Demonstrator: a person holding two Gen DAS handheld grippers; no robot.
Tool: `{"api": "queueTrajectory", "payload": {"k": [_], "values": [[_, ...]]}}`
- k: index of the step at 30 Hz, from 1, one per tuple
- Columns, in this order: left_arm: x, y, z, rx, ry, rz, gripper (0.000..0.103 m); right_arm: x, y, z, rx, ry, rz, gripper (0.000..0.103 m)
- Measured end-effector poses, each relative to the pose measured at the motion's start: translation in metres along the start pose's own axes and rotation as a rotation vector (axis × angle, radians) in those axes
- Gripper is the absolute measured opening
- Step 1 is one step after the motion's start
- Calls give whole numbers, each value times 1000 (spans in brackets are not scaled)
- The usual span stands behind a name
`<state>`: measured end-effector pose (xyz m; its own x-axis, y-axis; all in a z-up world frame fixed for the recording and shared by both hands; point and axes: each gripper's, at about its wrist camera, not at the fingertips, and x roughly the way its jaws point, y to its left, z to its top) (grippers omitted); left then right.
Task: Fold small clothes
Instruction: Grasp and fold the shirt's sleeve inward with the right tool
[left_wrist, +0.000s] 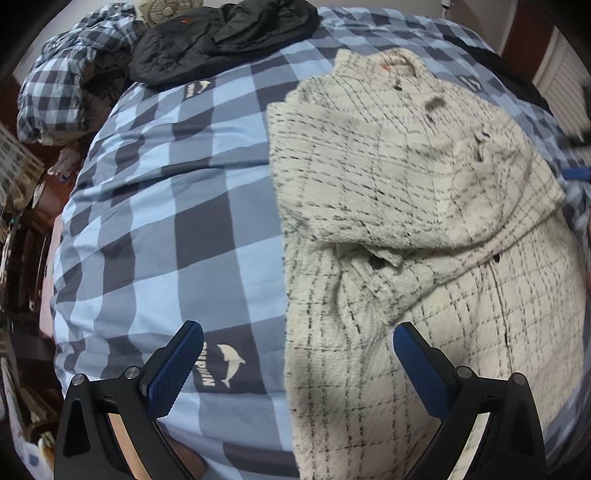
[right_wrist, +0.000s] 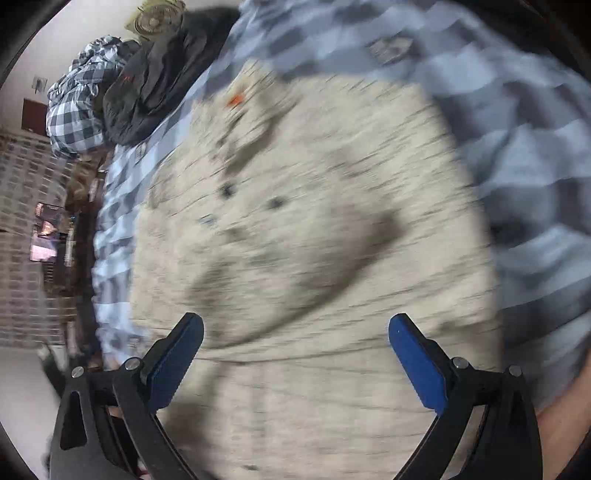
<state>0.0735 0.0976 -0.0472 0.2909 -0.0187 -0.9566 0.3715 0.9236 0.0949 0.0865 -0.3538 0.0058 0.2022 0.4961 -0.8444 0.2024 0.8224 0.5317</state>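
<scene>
Cream checked jacket (left_wrist: 424, 229), fuzzy and crossed by thin dark lines, lies spread on the bed, on the right half of my left wrist view. Its long axis runs from near to far: the collar, with a small orange tag (left_wrist: 385, 68), points to the far end of the bed, and the hem end comes toward me, under my left gripper. One sleeve (left_wrist: 369, 177) is folded across the chest, its cuff lying near the front opening, where dark buttons show. The left edge of the jacket runs nearly straight along the checked cover.

In my right wrist view the same jacket (right_wrist: 314, 240) fills the centre, heavily blurred; the orange tag (right_wrist: 235, 99) marks the far collar end, and two dark buttons can just be made out.

My left gripper (left_wrist: 298, 363) is spread wide, with nothing between its blue pads; it straddles the jacket's left edge, one finger (left_wrist: 173, 373) over the cover and the other over the cream cloth. I cannot tell whether either touches the fabric. My right gripper (right_wrist: 295, 356) is likewise spread wide and holds nothing, both fingers above the jacket's near part.

Blue checked duvet cover (left_wrist: 177, 206), printed with a dolphin emblem (left_wrist: 231, 363), carries the jacket. At the far end lie a black garment (left_wrist: 221, 37) and, to its left, a crumpled small-check cloth (left_wrist: 66, 85).
</scene>
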Motion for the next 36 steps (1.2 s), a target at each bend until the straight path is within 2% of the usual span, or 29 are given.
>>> {"api": "queueTrajectory", "payload": {"k": [2,4,6,9,12,13,14,15,16,17,20,25,27,28,29,30,32,36], "values": [[1,-3,-1,11,5,-4,103,23,21,13,23,46,-19,99],[0,-5,-2,17,1,-8,103,46,44,32,-8,73,-90,99],[-4,-3,-4,24,-8,-11,103,59,52,47,12,88,-139,99],[-8,2,-9,30,-16,-14,103,90,44,59,143,180,-140,99],[-10,11,-13,16,-18,-32,103,118,34,57,185,227,-227,96],[-11,14,-13,8,-18,-38,103,123,32,56,171,225,-261,82],[-11,17,-14,1,-21,-44,103,121,30,55,165,219,-282,60],[-12,19,-14,-4,-24,-48,103,115,28,54,167,200,-278,51],[-13,22,-14,-8,-29,-51,103,105,26,53,168,172,-227,29],[-14,24,-14,-12,-33,-56,103,96,26,53,163,157,-191,14],[-14,27,-14,-21,-34,-59,103,53,34,50,123,55,-77,13],[-13,25,-14,-24,-30,-57,103,-39,59,33,-144,-155,106,13],[-13,22,-14,-12,-28,-55,103,-62,50,22,-231,-174,154,24],[-12,20,-14,-6,-24,-55,103,-60,44,22,-246,-157,144,49],[-11,18,-15,1,-20,-55,103,-61,29,20,-242,-145,103,80],[-10,16,-15,6,-17,-54,103,-58,15,20,-215,-157,45,88],[-8,12,-16,20,-8,-49,103,-60,-32,20,-117,-238,-13,88],[-5,9,-16,29,5,-52,103,-45,-92,33,8,-214,-112,88]]}}
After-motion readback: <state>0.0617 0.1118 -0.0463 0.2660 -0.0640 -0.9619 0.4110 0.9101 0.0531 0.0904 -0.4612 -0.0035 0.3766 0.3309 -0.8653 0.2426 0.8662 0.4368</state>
